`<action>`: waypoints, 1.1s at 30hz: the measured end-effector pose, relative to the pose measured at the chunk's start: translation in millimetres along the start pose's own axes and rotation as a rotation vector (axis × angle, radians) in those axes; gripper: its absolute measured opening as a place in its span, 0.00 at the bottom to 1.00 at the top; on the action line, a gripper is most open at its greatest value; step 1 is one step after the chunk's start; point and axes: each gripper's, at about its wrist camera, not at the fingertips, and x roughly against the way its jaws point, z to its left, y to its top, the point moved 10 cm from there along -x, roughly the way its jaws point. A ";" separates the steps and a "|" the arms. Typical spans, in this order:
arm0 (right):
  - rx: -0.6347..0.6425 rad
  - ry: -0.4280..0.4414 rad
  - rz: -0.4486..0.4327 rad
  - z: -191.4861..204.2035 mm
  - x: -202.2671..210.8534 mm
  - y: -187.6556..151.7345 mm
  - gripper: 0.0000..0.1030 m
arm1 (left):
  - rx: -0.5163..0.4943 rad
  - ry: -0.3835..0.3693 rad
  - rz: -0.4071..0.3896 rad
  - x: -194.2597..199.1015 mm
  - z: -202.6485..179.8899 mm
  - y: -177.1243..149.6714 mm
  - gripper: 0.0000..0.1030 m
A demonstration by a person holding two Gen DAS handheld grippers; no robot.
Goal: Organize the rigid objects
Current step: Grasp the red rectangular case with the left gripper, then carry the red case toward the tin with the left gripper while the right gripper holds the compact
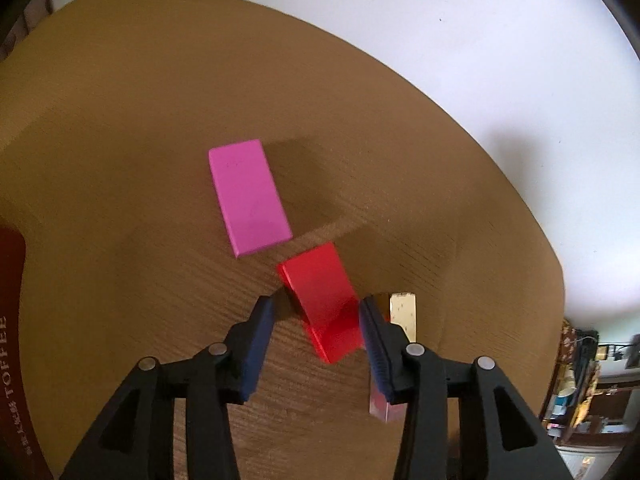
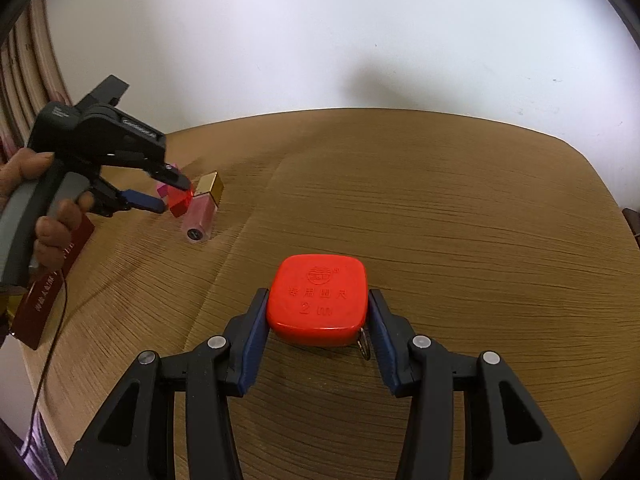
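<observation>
Left gripper (image 1: 318, 320) jaws apart w/ red block (image 1: 322, 300) between; right gripper (image 2: 318, 314) jaws clamped on tape measure (image 2: 318, 298), on desk (image 2: 460, 220).

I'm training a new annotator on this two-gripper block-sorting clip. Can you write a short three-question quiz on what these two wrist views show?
1. True or false: the right gripper is closed on the red tape measure.
2. Which block lies between the fingers of the left gripper? A) the pink block B) the red block C) neither
3. Fill in: beside the red block lies a pink tube with a ____ cap.

Key
1. True: both pads press its sides.
2. B: it sits tilted between the fingers, with a gap at the left pad.
3. Gold.
</observation>
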 end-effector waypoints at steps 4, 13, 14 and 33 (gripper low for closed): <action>-0.003 0.013 -0.010 0.8 1.4 0.9 0.43 | 0.026 0.033 0.003 -1.9 -4.6 0.9 0.48; -0.014 0.021 -0.010 -4.5 13.5 -1.5 0.44 | -0.038 0.123 0.007 -12.8 -25.0 4.0 0.54; -0.014 0.021 -0.010 -4.5 13.4 -1.3 0.44 | -0.027 0.111 -0.011 -16.6 -27.8 7.2 0.49; 0.000 0.023 0.061 0.4 -8.4 -2.0 0.44 | -0.213 -0.061 -0.133 86.1 1.2 -90.3 0.32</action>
